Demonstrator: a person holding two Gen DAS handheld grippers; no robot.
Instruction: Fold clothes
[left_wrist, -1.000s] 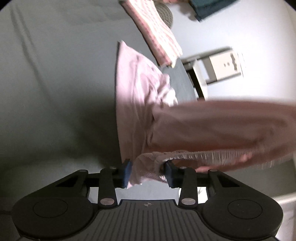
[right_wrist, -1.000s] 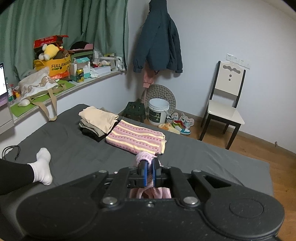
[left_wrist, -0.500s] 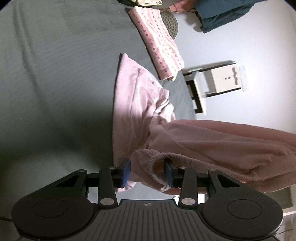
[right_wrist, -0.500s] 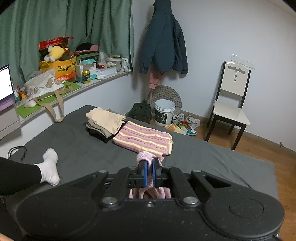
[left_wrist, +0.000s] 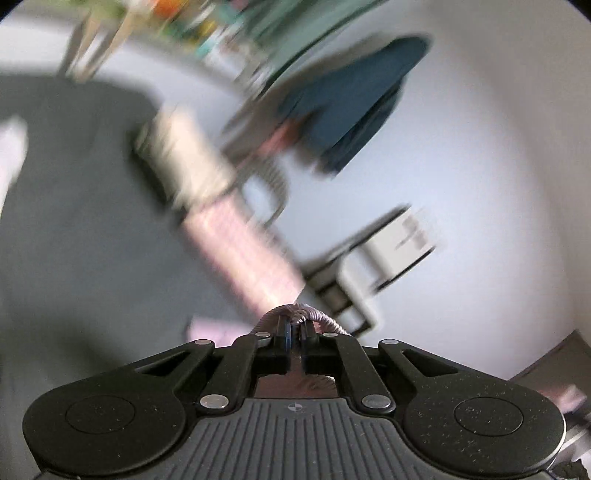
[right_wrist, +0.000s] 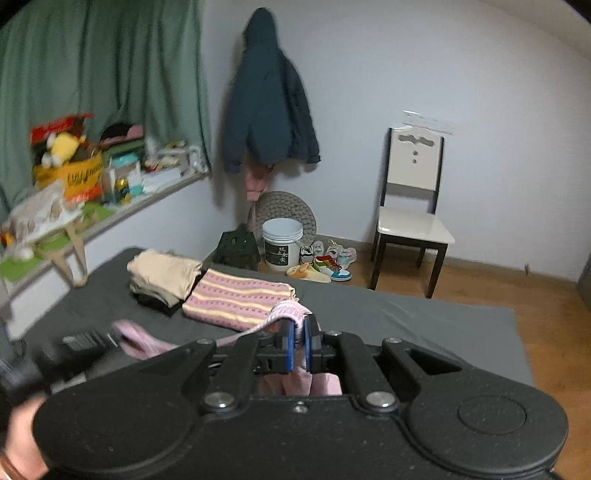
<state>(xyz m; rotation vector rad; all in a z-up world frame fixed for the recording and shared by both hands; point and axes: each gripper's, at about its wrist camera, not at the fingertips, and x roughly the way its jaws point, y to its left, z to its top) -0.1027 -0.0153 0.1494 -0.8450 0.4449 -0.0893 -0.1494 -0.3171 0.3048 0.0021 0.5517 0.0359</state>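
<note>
Both grippers were clamped on the same pink garment (right_wrist: 286, 309). Right gripper (right_wrist: 299, 326): blue pads nearly together with the ribbed pink edge pinched between them, cloth bunched over the fingertips and hanging below into the gripper body. From there the garment ran left as a band toward the left gripper (right_wrist: 83, 341), which showed as a dark blurred shape low on the left of the right wrist view. Left wrist view was heavily motion-blurred, but the left gripper's own fingers were sharp: jaws closed tight on a ribbed pink fold (left_wrist: 299, 314) humped over the tips. Garment was held up above the dark grey bed (right_wrist: 406, 314), not lying flat. On the bed beyond: a folded pink-and-yellow striped piece (right_wrist: 236, 301), touching a beige folded stack (right_wrist: 164, 273) to its left. Background: dark jacket (right_wrist: 267, 107) on the wall, white chair (right_wrist: 413, 206), white bucket (right_wrist: 282, 245) and shoes (right_wrist: 325, 260) on the floor.
</note>
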